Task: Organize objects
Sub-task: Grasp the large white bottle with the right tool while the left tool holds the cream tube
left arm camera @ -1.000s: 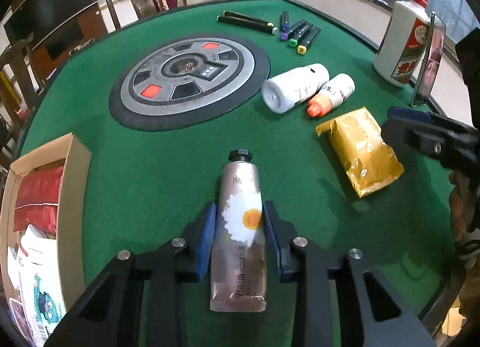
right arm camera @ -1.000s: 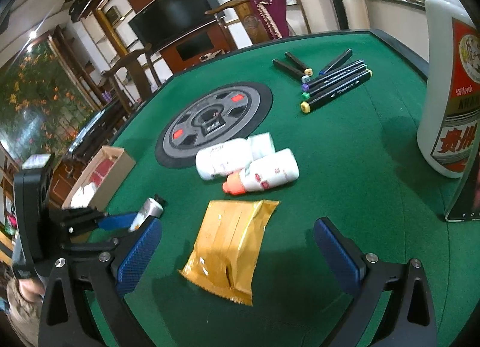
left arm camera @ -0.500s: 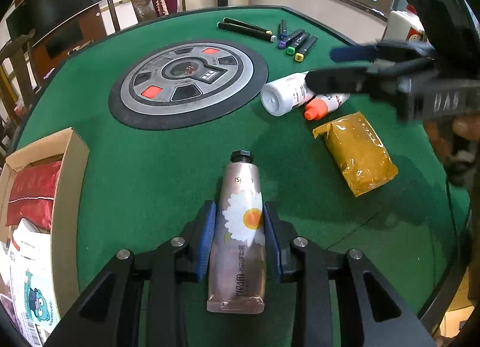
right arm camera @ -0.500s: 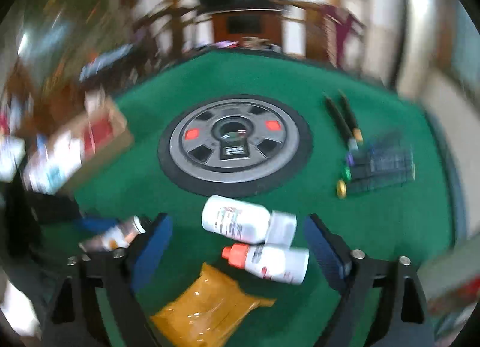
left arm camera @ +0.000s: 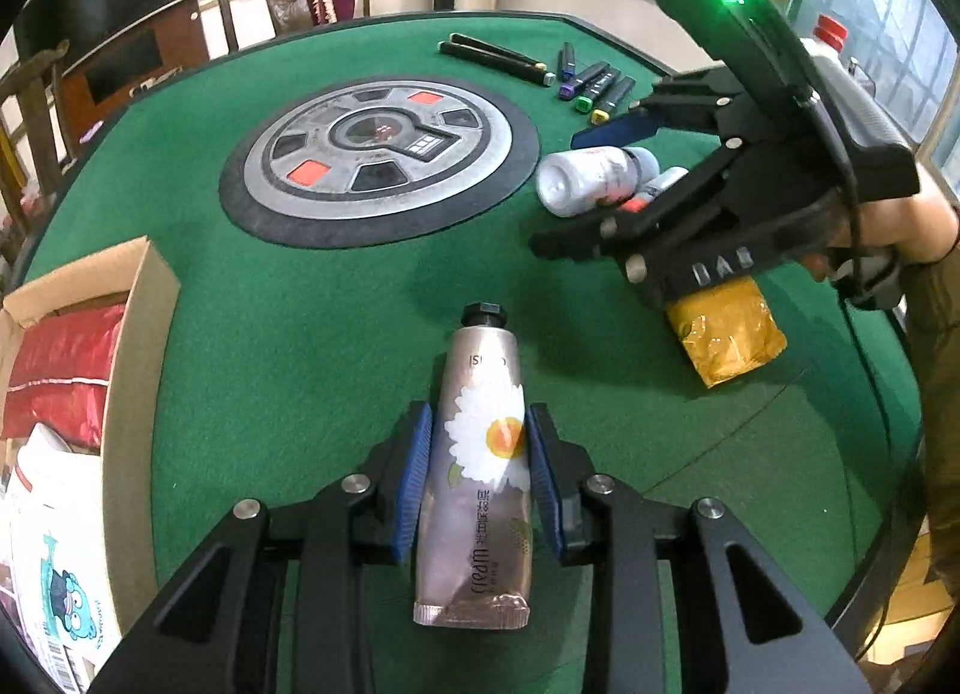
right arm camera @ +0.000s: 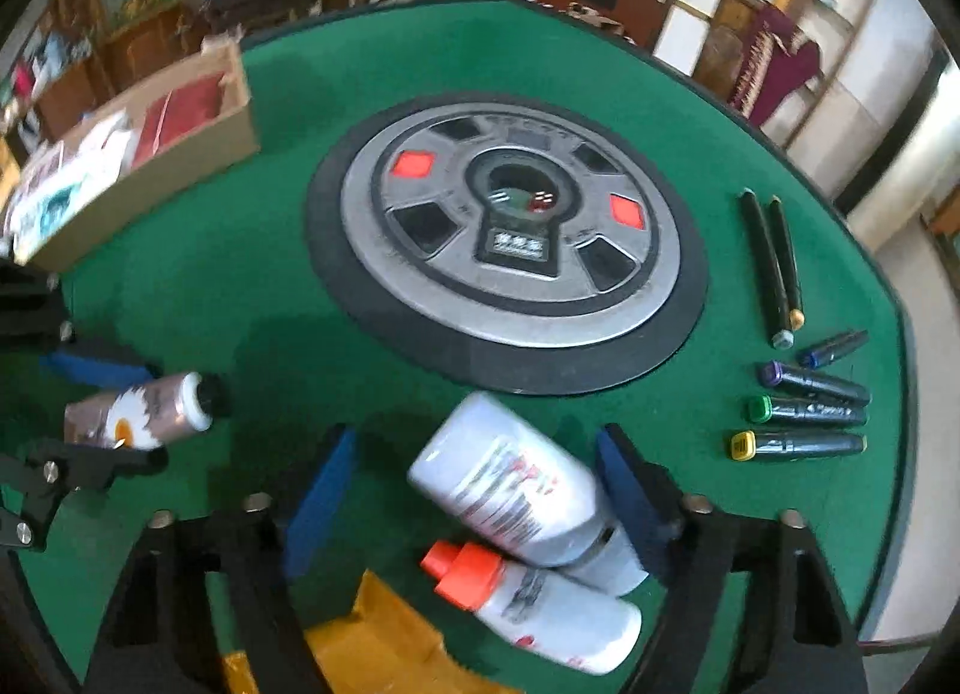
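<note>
A pinkish cream tube (left arm camera: pixel 483 454) with a daisy print and a black cap lies lengthwise between the blue pads of my left gripper (left arm camera: pixel 478 424), which is shut on it just above the green felt. The tube (right arm camera: pixel 138 412) also shows at the left of the right wrist view. My right gripper (right arm camera: pixel 474 442) points down over a white bottle (right arm camera: pixel 510 490) that lies on its side. Its jaws are closing with the bottle between them; the left pad stands clear of it. An orange-capped bottle (right arm camera: pixel 540 604) lies beside it, and a yellow packet (right arm camera: pixel 372 646) nearer.
A cardboard box (left arm camera: pixel 138 334) with red and white packs sits at the table's left edge. The grey round hub (left arm camera: pixel 378 147) fills the table's middle. Several markers (right arm camera: pixel 804 412) lie at the far right. A white liquor bottle (left arm camera: pixel 834 51) stands behind the right gripper (left arm camera: pixel 558 190).
My right gripper has swung across the table from over the yellow packet to over the white bottle, rolling as it went, and its jaws have narrowed. The left gripper has kept still with the tube.
</note>
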`<state>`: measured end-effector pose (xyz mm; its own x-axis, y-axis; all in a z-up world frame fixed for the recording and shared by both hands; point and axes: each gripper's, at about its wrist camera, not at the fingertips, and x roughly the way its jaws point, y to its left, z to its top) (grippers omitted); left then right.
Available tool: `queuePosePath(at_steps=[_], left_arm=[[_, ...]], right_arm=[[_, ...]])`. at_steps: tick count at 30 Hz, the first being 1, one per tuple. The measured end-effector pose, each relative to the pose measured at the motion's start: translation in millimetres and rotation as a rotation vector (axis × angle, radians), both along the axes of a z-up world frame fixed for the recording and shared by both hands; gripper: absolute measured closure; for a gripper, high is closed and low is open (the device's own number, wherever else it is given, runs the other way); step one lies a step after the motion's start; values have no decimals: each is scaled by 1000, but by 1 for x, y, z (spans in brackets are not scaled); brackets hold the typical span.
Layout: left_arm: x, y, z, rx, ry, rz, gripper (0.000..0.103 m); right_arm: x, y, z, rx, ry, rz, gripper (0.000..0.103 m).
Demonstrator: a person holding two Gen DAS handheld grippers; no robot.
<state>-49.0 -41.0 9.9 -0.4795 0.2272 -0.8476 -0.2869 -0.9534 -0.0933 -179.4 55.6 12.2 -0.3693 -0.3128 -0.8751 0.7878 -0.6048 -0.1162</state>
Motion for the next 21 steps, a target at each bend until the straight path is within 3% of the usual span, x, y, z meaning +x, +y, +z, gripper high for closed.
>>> queuePosePath(at_steps=[5,9,14,15,16,18,21], left_arm=[[2,-14,0,8,1,44,72],[5,-11,0,-22,14,40,72],[3,-9,-1,-38,16,46,72],[2,-10,-1,-36,15,51,72],[2,-10,-1,-33,14,56,72],[2,-11,-1,-26,14,68,72],[-1,-11,-1,-12,18,93,72]], right_arm=[[-16,14,-2,-97,-68,-51,31],[-15,32,-4,-105,-94,-50,19],[-11,38,-8,-110,-50,-63,21],[-12,37,-7,-123,-35,-79,28],[-12,36,-6,-130,-32,-85,45],[-11,31,-2,-149,-17,-99,62],[-9,24,-2,-169,-9,-127,66]])
